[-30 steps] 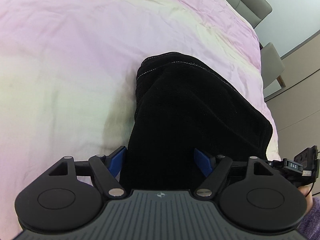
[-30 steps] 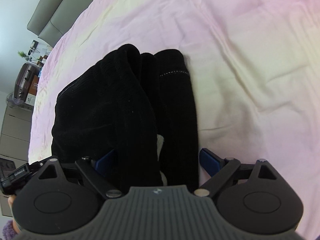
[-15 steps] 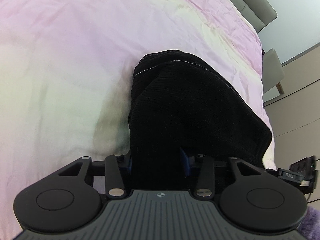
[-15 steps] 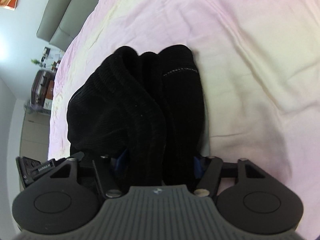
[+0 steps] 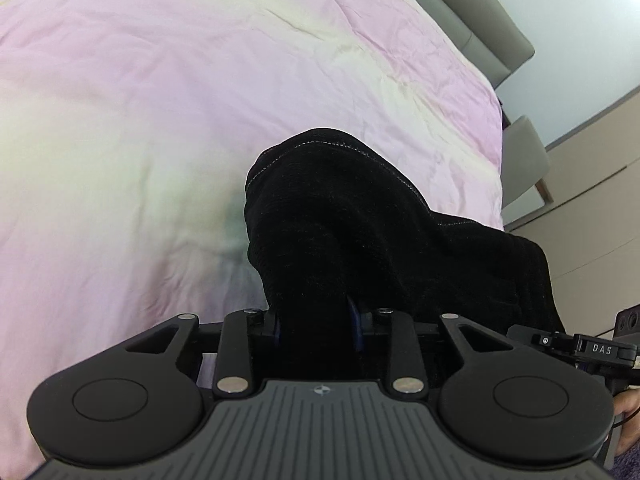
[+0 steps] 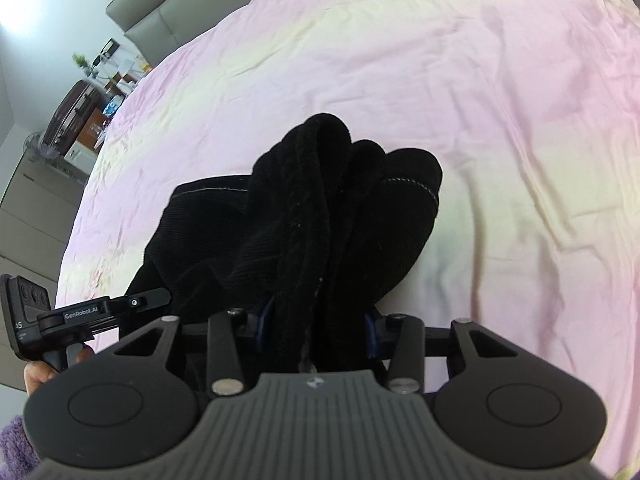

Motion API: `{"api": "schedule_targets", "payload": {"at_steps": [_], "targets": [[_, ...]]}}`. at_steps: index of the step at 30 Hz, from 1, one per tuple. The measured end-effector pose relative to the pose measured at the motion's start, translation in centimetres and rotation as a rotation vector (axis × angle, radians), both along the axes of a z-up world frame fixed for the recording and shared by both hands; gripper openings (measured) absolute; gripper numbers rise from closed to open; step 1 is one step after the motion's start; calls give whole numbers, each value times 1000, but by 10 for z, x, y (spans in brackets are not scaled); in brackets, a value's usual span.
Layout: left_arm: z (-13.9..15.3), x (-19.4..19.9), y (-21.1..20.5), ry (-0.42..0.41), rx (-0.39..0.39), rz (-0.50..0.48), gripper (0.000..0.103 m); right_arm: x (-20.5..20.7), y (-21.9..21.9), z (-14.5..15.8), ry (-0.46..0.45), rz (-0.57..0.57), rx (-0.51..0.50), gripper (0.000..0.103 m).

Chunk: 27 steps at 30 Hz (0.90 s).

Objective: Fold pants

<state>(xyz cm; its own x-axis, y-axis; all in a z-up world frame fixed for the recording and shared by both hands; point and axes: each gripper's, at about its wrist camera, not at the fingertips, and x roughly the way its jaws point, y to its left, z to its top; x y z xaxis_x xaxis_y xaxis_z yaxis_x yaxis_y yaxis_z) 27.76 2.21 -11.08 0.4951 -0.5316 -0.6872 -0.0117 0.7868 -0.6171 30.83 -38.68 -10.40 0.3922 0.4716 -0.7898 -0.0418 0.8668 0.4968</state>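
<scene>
1. Gripping the black pants (image 5: 360, 216) with our left gripper (image 5: 318, 326) and right gripper (image 6: 316, 330), we hold them bunched above the pink bedsheet (image 5: 140, 120).
2. We see no containers.
3. Both sets of jaws, wide a second ago, now clamp the fabric.

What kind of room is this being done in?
Most likely a bedroom: the black pants lie on a wide pink bedsheet backed by a grey padded headboard, and a cluttered side cabinet stands beside the bed.
</scene>
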Motion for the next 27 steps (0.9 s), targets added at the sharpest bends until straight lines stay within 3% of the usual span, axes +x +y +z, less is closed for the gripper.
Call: {"api": "schedule_targets", "payload": {"at_steps": [7, 13, 19, 27], "targets": [[25, -39, 69, -61, 3, 100, 33, -15, 76, 28, -58, 87, 26, 39], [38, -59, 143, -79, 39, 213, 33, -14, 157, 27, -73, 171, 79, 39], [43, -57, 201, -75, 104, 255, 33, -4, 232, 11, -66, 206, 148, 39], [29, -31, 247, -35, 183, 191, 33, 10, 285, -33, -10, 177, 216, 39]]}}
